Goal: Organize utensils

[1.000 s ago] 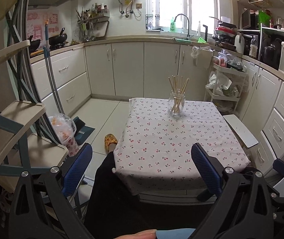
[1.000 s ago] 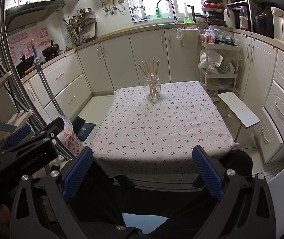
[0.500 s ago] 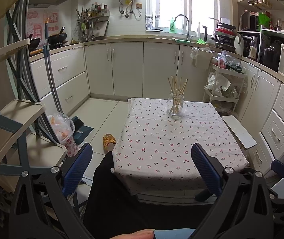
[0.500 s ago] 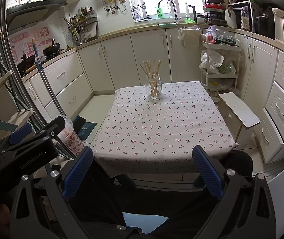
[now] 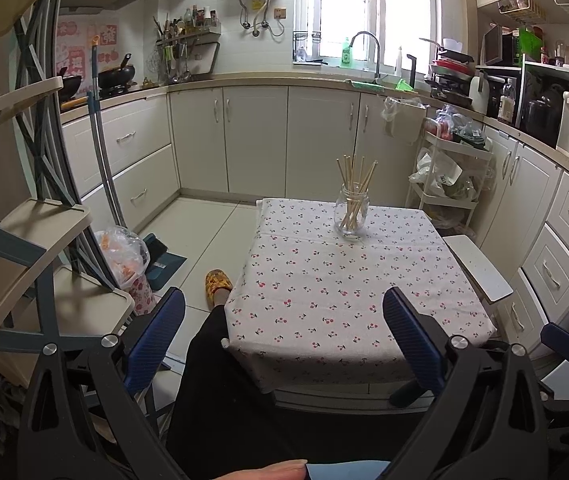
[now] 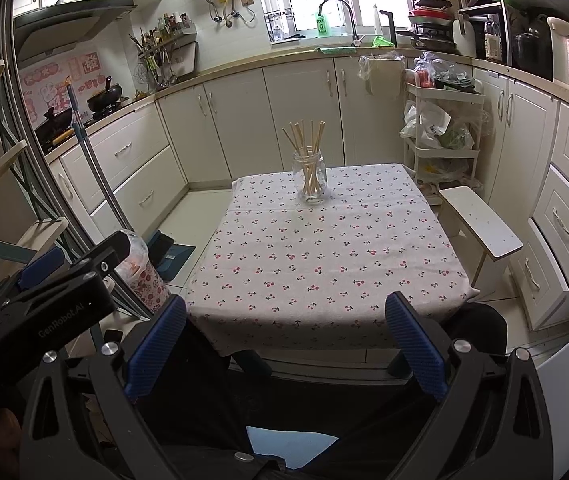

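A clear glass jar (image 5: 351, 216) holding several wooden chopsticks (image 5: 356, 172) stands upright at the far middle of a table with a cherry-print cloth (image 5: 348, 292). It also shows in the right wrist view (image 6: 310, 180), chopsticks (image 6: 306, 136) fanned out. My left gripper (image 5: 284, 336) is open and empty, held back from the table's near edge. My right gripper (image 6: 286, 340) is open and empty, also short of the near edge. The left gripper's body (image 6: 44, 300) shows at the left of the right wrist view.
A white stool (image 6: 480, 220) stands right of the table. A tiered shelf (image 5: 24, 240), a mop handle (image 5: 102, 152) and a plastic bag (image 5: 124, 248) stand at the left. A cart (image 5: 448, 168) and cabinets line the right. The person's dark-clothed legs (image 5: 220, 380) are below the grippers.
Both views have shifted very slightly; the table and jar sit a touch differently in frame. Both grippers stay open and empty.
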`<action>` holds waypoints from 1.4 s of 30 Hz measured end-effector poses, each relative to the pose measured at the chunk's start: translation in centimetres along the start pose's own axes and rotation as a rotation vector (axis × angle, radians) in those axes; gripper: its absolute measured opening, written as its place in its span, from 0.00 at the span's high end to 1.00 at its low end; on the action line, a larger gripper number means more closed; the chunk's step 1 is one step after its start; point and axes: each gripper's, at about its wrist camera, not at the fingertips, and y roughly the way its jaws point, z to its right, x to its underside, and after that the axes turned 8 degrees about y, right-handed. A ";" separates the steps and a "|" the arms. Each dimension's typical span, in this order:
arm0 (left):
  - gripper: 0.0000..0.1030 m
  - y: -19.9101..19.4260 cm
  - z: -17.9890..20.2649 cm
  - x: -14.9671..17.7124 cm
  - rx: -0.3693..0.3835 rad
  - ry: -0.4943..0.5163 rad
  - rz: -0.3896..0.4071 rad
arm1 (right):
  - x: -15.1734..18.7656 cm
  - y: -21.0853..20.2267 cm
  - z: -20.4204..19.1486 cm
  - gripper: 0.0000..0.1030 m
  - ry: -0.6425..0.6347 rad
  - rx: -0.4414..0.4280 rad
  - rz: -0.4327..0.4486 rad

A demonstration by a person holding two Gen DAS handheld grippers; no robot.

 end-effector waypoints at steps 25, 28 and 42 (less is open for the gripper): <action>0.07 0.0 -0.3 0.0 0.002 -0.001 -0.001 | 0.1 0.1 -0.2 0.07 0.001 -0.002 -0.006; 0.07 0.0 -0.3 0.0 0.002 0.000 0.000 | 0.1 0.1 -0.3 0.07 0.000 -0.001 -0.006; 0.07 0.1 -0.3 0.1 0.003 -0.002 -0.003 | 0.5 0.2 -0.7 0.07 -0.001 -0.003 -0.009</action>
